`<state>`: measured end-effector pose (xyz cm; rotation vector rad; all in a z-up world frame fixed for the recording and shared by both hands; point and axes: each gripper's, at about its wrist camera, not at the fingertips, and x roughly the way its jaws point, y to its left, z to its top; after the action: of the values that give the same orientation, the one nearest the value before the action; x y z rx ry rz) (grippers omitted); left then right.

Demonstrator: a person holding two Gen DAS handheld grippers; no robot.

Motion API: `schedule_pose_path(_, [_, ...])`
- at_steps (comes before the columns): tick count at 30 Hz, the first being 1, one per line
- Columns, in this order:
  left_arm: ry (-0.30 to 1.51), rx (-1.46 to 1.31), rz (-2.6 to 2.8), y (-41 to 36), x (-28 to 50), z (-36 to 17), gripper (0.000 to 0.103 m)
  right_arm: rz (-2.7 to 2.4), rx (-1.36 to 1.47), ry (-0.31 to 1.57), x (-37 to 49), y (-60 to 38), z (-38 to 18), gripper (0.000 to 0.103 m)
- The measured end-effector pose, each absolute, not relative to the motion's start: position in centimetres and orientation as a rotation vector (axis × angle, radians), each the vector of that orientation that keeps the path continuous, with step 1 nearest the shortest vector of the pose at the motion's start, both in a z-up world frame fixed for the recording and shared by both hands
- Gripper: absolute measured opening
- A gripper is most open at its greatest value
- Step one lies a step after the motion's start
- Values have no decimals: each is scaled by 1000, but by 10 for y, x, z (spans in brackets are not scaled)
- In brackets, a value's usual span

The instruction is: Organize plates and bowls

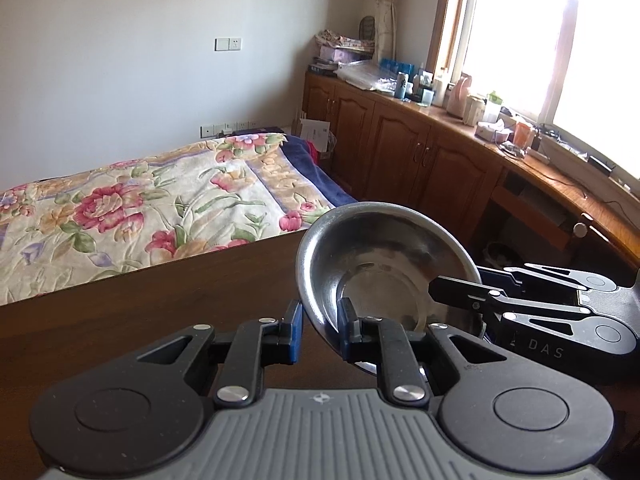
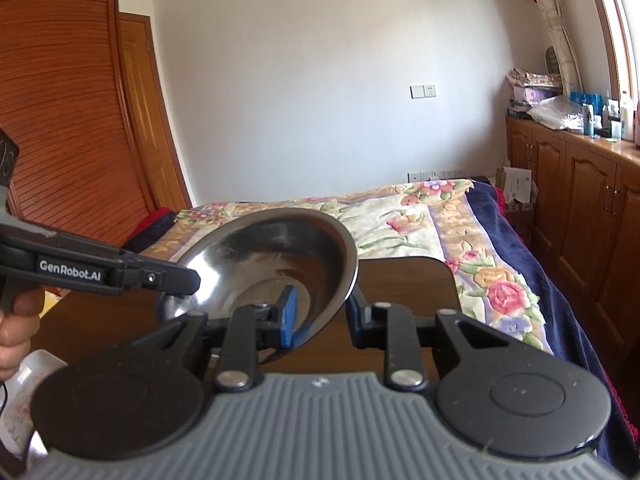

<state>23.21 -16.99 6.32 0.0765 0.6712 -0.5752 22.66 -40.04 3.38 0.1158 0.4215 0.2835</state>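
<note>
Left wrist view, left claw (image 1: 320, 330) and right claw (image 2: 320, 312) apparently clamped on steel bowl (image 1: 376, 264) rims.

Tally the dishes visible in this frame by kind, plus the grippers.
Steel bowls: 1, tilted, both grippers at its rim
White dishes: 1, only partly in view, lower left of the right wrist view
Grippers: 2, left and right
Total: 4

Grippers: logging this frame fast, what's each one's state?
Left gripper: shut on the steel bowl rim.
Right gripper: shut on the same bowl's opposite rim.
</note>
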Motion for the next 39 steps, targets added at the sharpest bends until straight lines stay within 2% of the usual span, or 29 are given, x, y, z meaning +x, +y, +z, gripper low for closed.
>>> schedule_pose_path(12, [622, 73, -573, -139, 190, 70, 20, 297, 88, 410, 197, -380, 40, 29])
schedule_pose_path(39, [642, 27, -548, -93, 118, 31, 21, 328, 71, 469, 144, -340, 16, 29])
